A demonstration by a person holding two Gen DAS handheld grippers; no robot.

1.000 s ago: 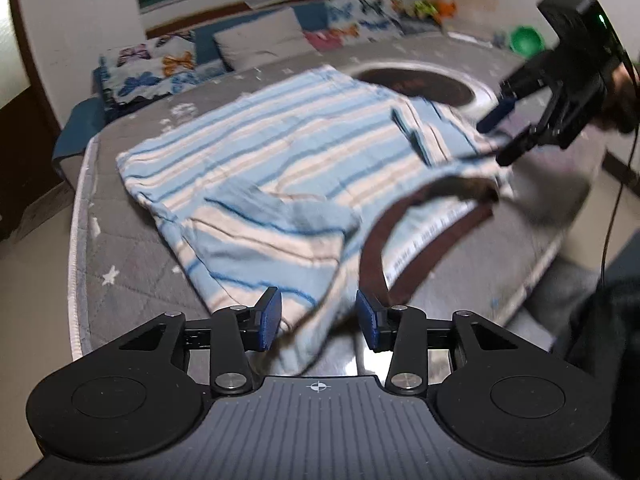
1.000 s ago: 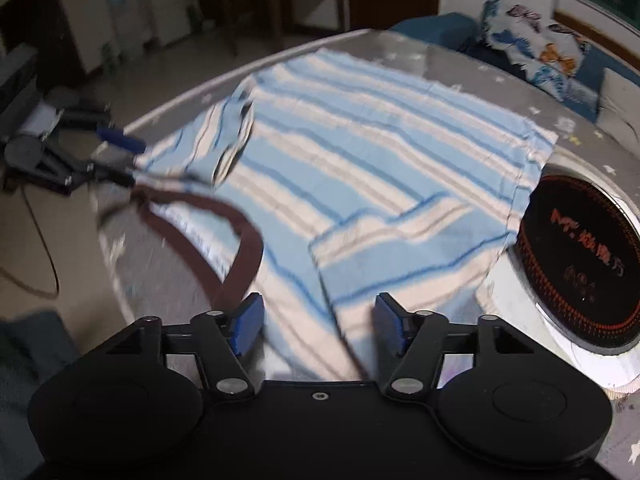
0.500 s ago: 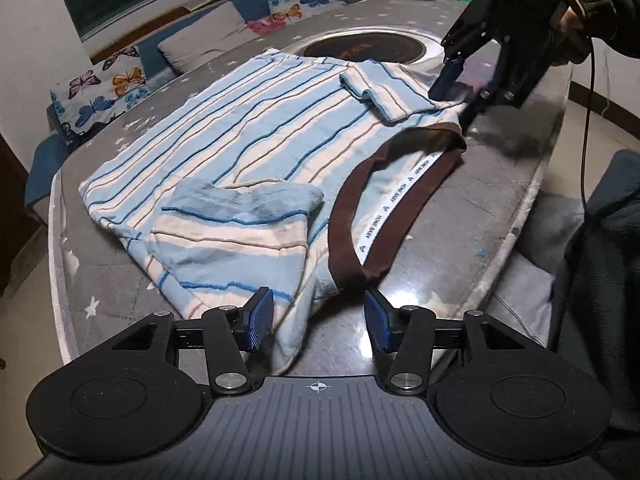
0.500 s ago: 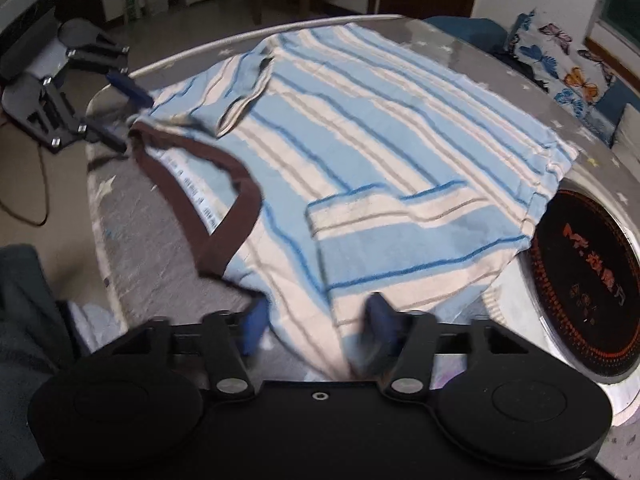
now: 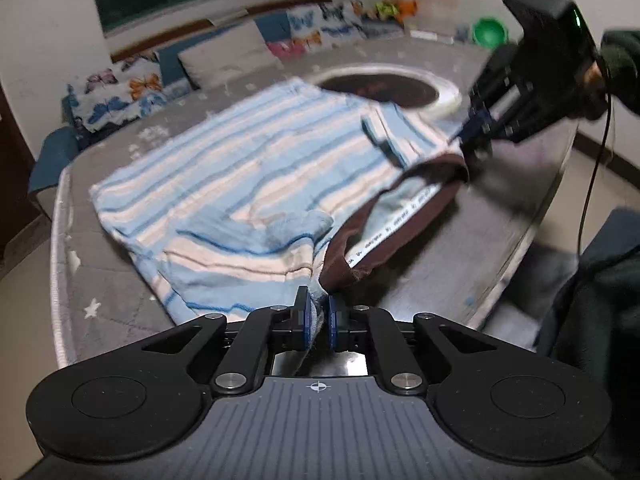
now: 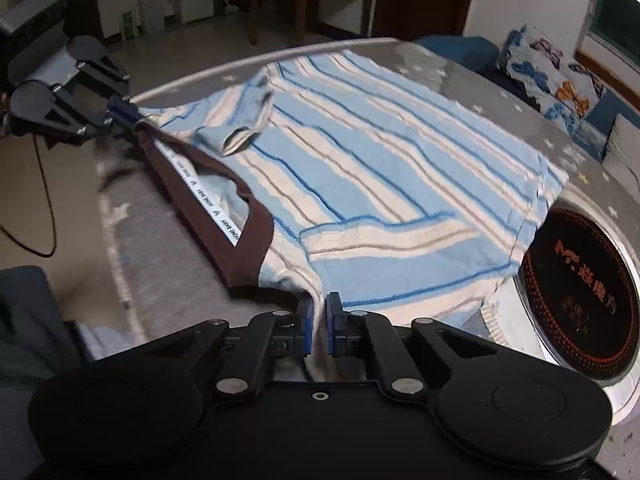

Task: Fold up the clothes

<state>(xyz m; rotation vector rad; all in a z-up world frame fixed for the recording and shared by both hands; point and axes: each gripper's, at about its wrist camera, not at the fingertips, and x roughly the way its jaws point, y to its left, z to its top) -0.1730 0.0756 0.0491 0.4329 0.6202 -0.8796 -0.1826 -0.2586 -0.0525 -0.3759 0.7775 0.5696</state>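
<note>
A blue and cream striped shirt [image 5: 248, 168] with a brown collar band [image 5: 404, 236] lies on the grey table, both sleeves folded in over the body. My left gripper [image 5: 319, 320] is shut on the shirt's shoulder edge beside the collar. My right gripper [image 6: 317, 326] is shut on the other shoulder edge; it also shows in the left wrist view [image 5: 470, 136]. The left gripper shows in the right wrist view [image 6: 130, 118], pinching the collar end. The shirt [image 6: 380, 168] is slightly lifted near the collar [image 6: 224, 224].
The round grey table [image 5: 500, 200] has a white rim at its edge [image 6: 116, 256]. A black round hob with orange print [image 6: 580, 280] sits beside the shirt's hem. Cushions with butterflies [image 5: 120, 92] line a bench behind. A green bowl [image 5: 489, 33] stands far back.
Both grippers went from open to shut on the shirt's shoulder corners by the collar. The collar edge has lifted a little off the table.
</note>
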